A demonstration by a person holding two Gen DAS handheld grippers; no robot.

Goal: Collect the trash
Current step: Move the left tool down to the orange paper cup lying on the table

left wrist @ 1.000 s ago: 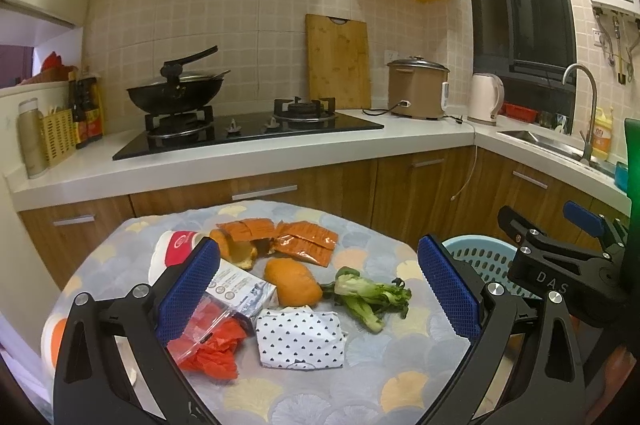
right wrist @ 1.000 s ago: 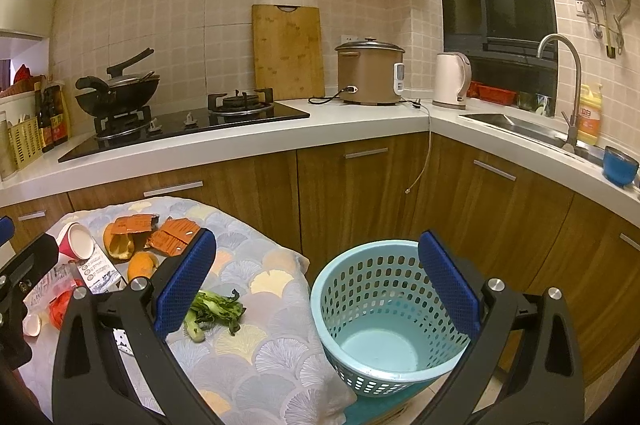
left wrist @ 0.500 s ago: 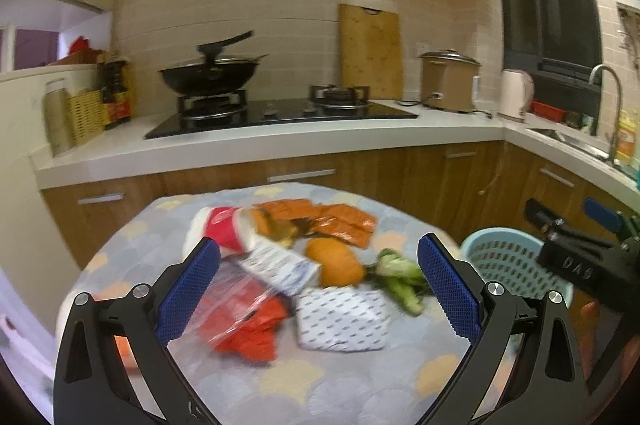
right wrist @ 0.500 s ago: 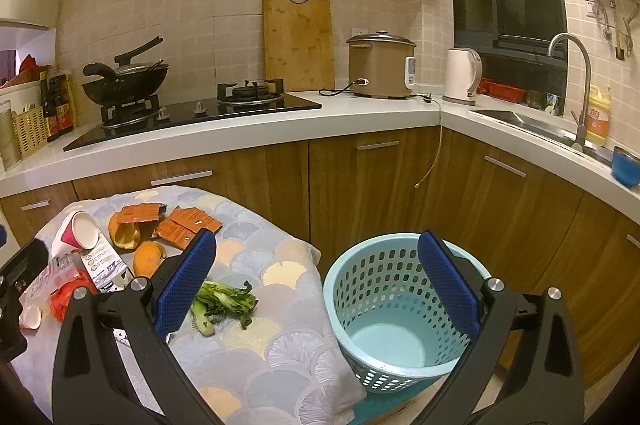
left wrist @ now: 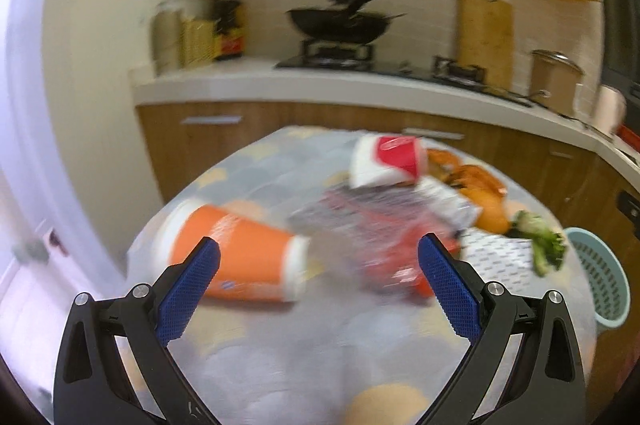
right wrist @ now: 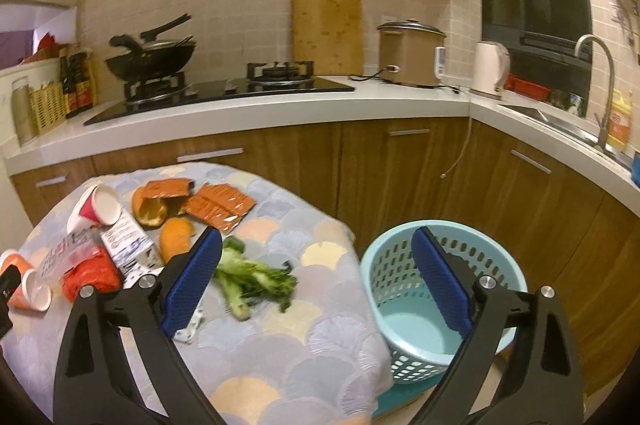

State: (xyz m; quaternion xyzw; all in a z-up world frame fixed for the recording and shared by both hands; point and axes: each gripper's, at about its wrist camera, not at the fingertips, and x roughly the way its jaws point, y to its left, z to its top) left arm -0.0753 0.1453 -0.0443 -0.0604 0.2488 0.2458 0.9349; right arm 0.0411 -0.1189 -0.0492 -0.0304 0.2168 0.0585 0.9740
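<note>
Trash lies on a round table [right wrist: 304, 365] with a scale-patterned cloth. An orange paper cup [left wrist: 236, 261] lies on its side just ahead of my left gripper [left wrist: 318, 285], which is open and empty; this view is blurred. Behind the cup are a clear bag with red contents [left wrist: 384, 237] and a red-and-white cup [left wrist: 388, 161]. My right gripper [right wrist: 316, 281] hangs over the table's right edge, its jaws closing slightly with nothing pressed between them. Wilted greens [right wrist: 252, 277] lie just beyond its left finger. The light blue basket [right wrist: 440, 289] stands on the floor to the right.
Also on the table are orange peel [right wrist: 176, 237], orange packets [right wrist: 220, 205], a small carton [right wrist: 128, 245] and a white dotted packet [right wrist: 188, 329], partly hidden by my finger. Wooden cabinets [right wrist: 400, 169] and a white counter with a hob wrap around behind and to the right.
The left gripper has swung left and dropped, bringing the orange cup in front of its fingers. The right gripper has drifted lower and toward the table, with the greens now nearer its left finger.
</note>
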